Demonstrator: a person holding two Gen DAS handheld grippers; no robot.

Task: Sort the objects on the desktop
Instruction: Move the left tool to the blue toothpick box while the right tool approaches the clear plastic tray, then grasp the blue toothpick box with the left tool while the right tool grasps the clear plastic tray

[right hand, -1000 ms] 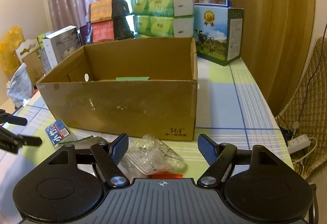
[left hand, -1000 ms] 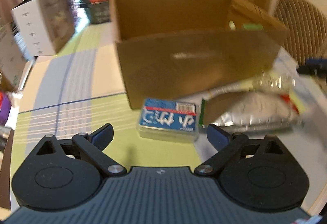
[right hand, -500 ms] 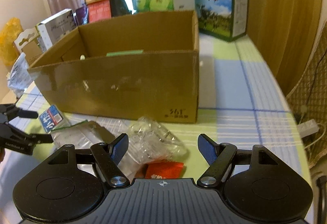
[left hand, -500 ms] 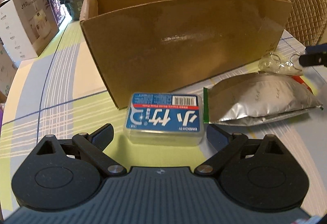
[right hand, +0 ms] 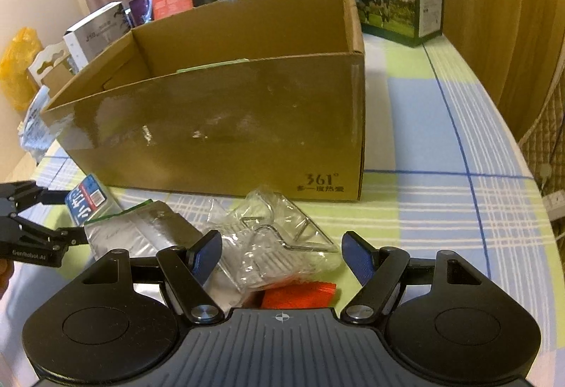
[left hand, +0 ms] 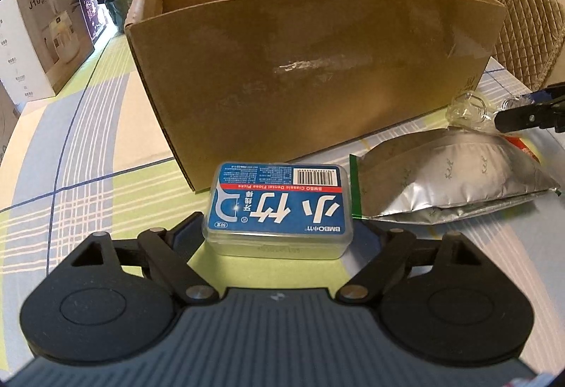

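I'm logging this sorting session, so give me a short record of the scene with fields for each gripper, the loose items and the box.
left gripper: open, fingers either side of the dental floss box
right gripper: open, around the clear plastic packet
other loose items: silver foil pouch, red packet
cardboard box: open top, behind the items
surface: checked tablecloth

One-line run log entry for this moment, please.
left hand-held gripper: open, straddling floss box | right hand-held gripper: open around clear bag | cardboard box: behind
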